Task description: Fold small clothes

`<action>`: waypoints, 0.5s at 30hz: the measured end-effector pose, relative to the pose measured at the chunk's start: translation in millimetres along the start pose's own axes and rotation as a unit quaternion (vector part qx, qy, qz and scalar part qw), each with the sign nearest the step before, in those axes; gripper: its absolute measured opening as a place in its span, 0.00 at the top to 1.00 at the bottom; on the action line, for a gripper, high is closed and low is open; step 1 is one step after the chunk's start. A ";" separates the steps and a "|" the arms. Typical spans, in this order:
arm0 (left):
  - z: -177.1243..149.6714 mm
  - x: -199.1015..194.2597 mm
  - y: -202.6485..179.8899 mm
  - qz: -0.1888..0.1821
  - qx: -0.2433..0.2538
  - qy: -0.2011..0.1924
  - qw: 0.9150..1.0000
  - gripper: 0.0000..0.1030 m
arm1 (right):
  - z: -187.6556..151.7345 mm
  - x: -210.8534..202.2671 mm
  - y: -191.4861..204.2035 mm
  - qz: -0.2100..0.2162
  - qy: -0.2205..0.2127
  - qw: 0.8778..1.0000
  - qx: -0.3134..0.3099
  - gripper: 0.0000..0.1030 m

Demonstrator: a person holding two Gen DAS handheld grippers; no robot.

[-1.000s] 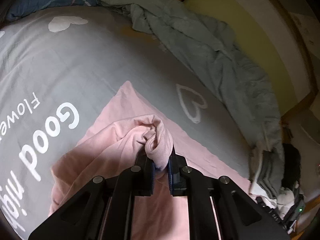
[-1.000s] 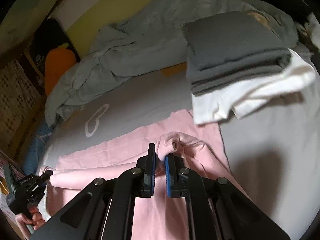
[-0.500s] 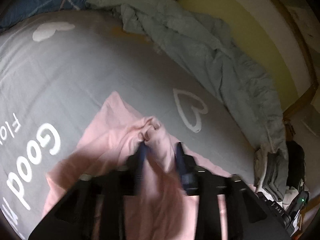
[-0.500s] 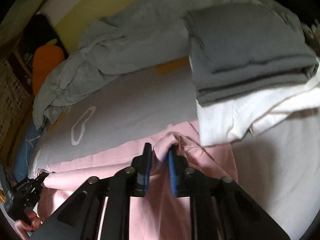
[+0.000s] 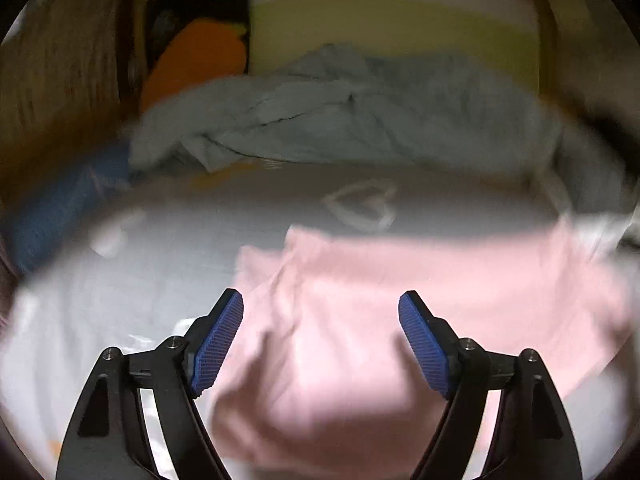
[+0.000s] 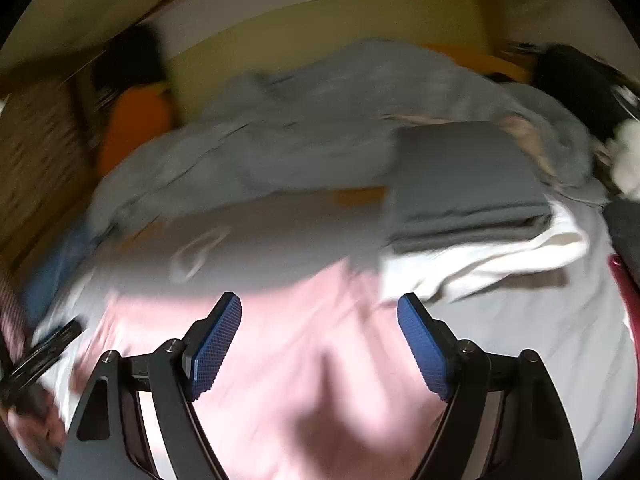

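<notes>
both views badly smeared by motion blur. in the left wrist view, left gripper with blue-padded fingers spread wide and opening, nothing pressed between the pads; below and beyond them, pink garment lying loose on the bed sheet, rumpled at its near left edge, flatter toward the right. white heart outline printed on the sheet just past the garment's far edge. farther back, crumpled grey-blue blanket heaped along the head of the bed, orange cushion behind its left end, blue pillow at the left. in the right wrist view, right gripper likewise with fingers standing wide apart and opening, pads clear of the cloth, the same pink garment spread on the sheet under and ahead of them. just to the right of the garment, a white cloth touching or overlapping its far right corner, with a folded dark grey stack resting on top of it. at the lower left edge of that view, a dark shape near the garment's left end, too blurred to make out.
</notes>
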State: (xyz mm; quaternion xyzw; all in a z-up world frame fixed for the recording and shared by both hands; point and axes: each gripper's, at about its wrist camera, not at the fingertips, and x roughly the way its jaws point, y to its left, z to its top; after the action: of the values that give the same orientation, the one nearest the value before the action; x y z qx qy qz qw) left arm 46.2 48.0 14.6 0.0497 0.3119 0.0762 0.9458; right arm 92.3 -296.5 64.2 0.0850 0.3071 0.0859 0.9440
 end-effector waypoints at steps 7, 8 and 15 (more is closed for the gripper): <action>-43.5 -7.5 -18.5 0.037 0.068 0.006 0.997 0.23 | -70.0 3.4 21.0 -0.030 0.063 0.995 -0.070 0.21; -47.7 -6.5 -16.0 0.037 0.066 0.010 0.997 0.23 | -76.9 9.8 18.6 -0.036 0.081 0.994 -0.070 0.21; -68.4 -2.3 13.0 0.005 0.001 0.061 0.998 0.23 | -101.6 7.0 -1.1 -0.038 0.119 0.991 -0.057 0.21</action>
State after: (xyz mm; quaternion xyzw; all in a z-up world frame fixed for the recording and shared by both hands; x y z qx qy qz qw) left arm 2.1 63.6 -37.0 0.0474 0.3688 0.0838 0.9245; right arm 37.6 -285.1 -21.0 0.0087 0.4145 0.0772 0.9067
